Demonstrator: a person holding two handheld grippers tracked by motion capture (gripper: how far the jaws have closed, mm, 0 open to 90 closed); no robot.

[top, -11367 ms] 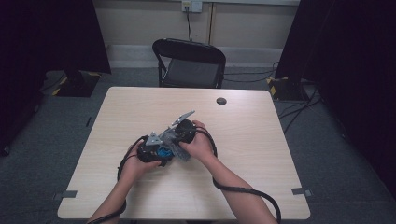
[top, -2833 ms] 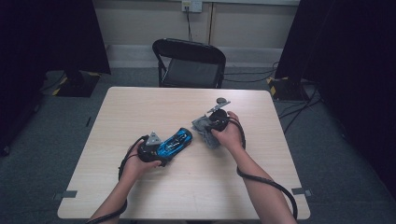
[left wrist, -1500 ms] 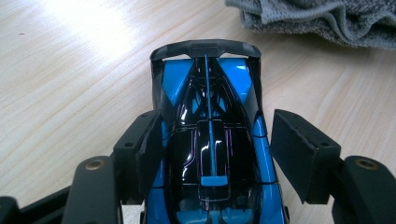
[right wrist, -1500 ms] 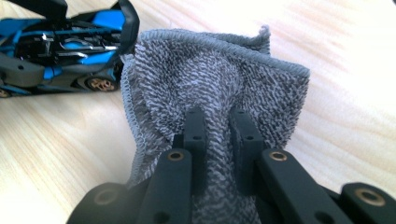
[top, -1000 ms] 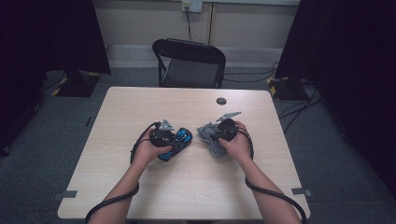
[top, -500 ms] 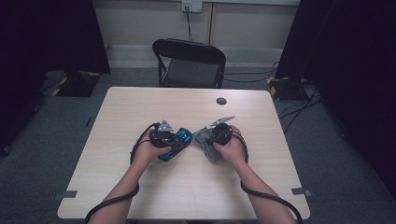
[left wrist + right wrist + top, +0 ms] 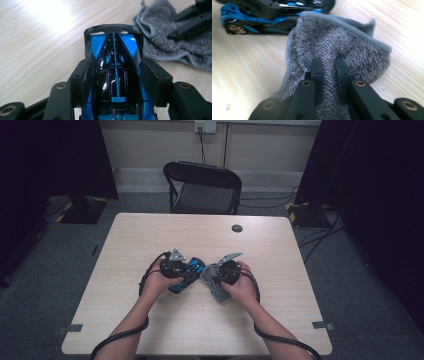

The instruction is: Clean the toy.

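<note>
left gripper (image 7: 116, 82) clamped on blue-black toy car (image 7: 116, 72), car on tabletop (image 7: 150, 235) near middle, right gripper (image 7: 329, 67) pinched shut on grey cloth (image 7: 337, 42), cloth just beside car's rear wing, toward near edge

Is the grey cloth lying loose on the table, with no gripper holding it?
No, in the right gripper view the right gripper has its two black jaws pinched shut on a fold of the grey cloth.

High view looks down; both gripper views, close, share the toy car (image 7: 116, 75)
</note>
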